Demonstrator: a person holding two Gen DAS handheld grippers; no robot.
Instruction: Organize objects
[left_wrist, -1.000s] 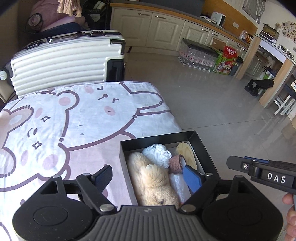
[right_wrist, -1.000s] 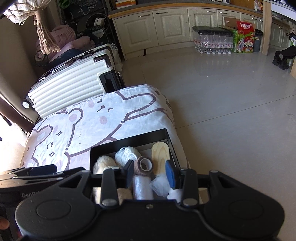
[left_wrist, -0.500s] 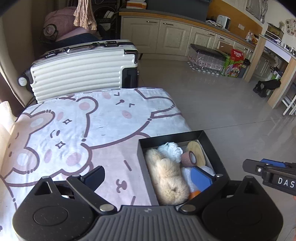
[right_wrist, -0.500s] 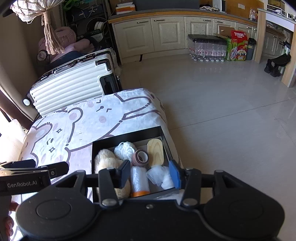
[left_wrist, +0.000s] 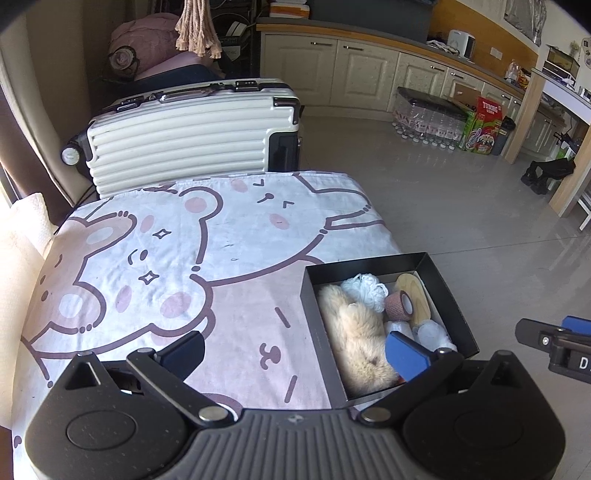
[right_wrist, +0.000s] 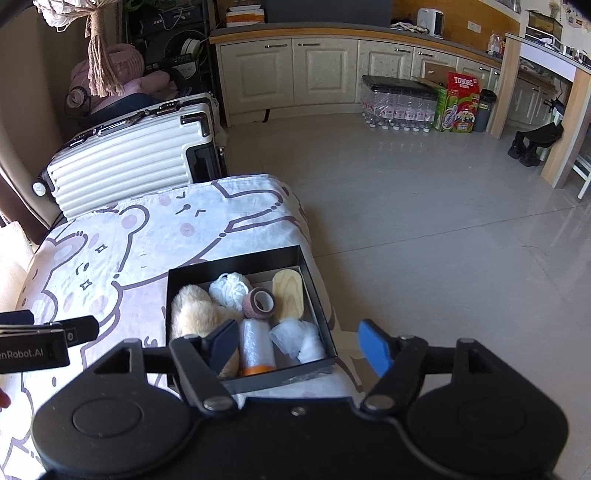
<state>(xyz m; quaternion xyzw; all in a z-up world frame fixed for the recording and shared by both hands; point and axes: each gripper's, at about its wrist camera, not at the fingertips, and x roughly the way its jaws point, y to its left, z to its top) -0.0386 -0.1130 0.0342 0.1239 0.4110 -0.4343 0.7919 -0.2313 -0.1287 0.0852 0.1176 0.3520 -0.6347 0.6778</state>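
Both tilted down over the bench. Left hand-held gripper (left_wrist: 295, 350) opening, nothing between jaws. Right hand-held gripper (right_wrist: 299, 341) opening above the black box (right_wrist: 317, 291), empty. Plush toy (right_wrist: 195, 314) and tape roll (right_wrist: 258, 303) sit inside the box.

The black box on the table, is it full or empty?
Nearly full. The black box holds a plush toy, white yarn, tape roll, wooden piece and wrapped items.

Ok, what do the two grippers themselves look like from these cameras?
Both are black plastic with two round housings, linked arms and silver pivot pins. Each has one black finger and one blue finger. The left gripper has a ribbed grey centre and white "nRobot.AI" side lettering; the right gripper shows a white "D".
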